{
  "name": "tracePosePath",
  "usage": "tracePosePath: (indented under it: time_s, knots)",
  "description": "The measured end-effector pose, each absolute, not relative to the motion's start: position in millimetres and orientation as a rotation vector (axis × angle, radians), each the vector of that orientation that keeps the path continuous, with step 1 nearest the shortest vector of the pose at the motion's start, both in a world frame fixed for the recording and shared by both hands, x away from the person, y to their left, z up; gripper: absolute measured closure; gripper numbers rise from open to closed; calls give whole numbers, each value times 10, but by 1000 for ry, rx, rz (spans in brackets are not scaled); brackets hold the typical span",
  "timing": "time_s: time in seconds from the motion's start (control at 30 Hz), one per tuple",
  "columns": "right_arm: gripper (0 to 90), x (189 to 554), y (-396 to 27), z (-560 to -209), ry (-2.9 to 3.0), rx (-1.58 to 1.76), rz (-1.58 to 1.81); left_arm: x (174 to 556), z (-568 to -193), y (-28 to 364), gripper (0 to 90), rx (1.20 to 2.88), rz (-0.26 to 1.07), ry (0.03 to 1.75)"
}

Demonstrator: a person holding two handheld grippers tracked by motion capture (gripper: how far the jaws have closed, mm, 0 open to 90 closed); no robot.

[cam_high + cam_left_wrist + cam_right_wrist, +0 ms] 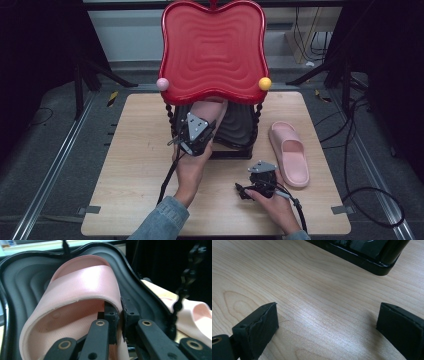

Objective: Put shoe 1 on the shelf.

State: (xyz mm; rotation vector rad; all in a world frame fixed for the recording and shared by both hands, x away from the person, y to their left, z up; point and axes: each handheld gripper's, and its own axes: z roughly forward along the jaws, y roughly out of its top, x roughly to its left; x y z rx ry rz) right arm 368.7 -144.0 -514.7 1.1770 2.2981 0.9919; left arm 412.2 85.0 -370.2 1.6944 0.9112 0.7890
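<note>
A pink slipper [82,287] lies tilted over the black lower shelf [27,272] of a two-tier rack. My left gripper [120,315] is shut on the edge of its strap. From above, that gripper [202,125] reaches under the red top shelf [212,50], and the slipper's [211,107] pink shows just beyond it. A second pink slipper [290,152] lies flat on the table to the right of the rack. My right gripper [257,175] rests low near the table's front; its jaws [327,325] stand wide apart over bare wood, holding nothing.
The rack stands at the back middle of the wooden table [135,150], with a pink ball [163,84] and a yellow ball [265,83] on the red shelf's corners. The rack's black base [367,255] lies just ahead of the right gripper. Cables [360,165] trail on the floor at right.
</note>
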Motion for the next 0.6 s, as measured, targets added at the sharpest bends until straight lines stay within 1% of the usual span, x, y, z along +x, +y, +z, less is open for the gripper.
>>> tracePosePath:
  time_s: [0.27, 0.6]
  knots:
    - [40, 3686, -1440, -5148, 2300, 1176, 995, 4281, -3754, 922, 838, 1664, 831, 981]
    - [40, 3685, -1441, -5148, 2301, 1174, 996, 4392, -3811, 848, 839, 1672, 817, 1011]
